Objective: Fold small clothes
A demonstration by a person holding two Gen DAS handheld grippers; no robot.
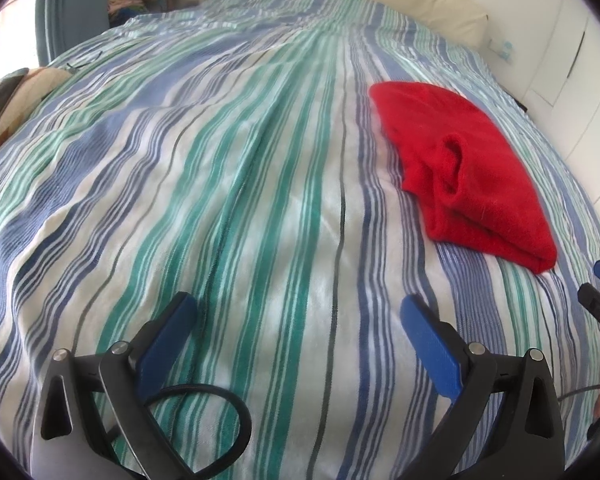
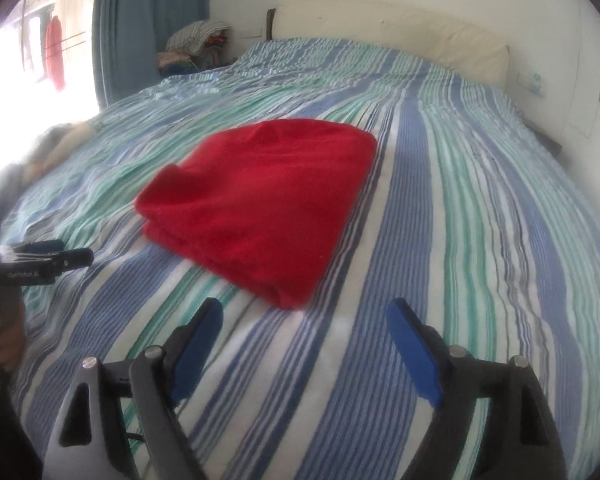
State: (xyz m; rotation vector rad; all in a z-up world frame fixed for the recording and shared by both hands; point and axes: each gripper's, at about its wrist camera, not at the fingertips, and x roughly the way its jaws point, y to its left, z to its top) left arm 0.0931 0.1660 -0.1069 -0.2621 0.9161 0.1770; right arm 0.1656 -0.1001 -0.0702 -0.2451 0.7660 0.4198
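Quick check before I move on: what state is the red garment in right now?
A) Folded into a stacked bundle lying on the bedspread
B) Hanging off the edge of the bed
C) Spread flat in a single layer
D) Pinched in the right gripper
A: the red garment shows layered folded edges and lies free on the striped bedspread, with the right gripper open and empty short of it.
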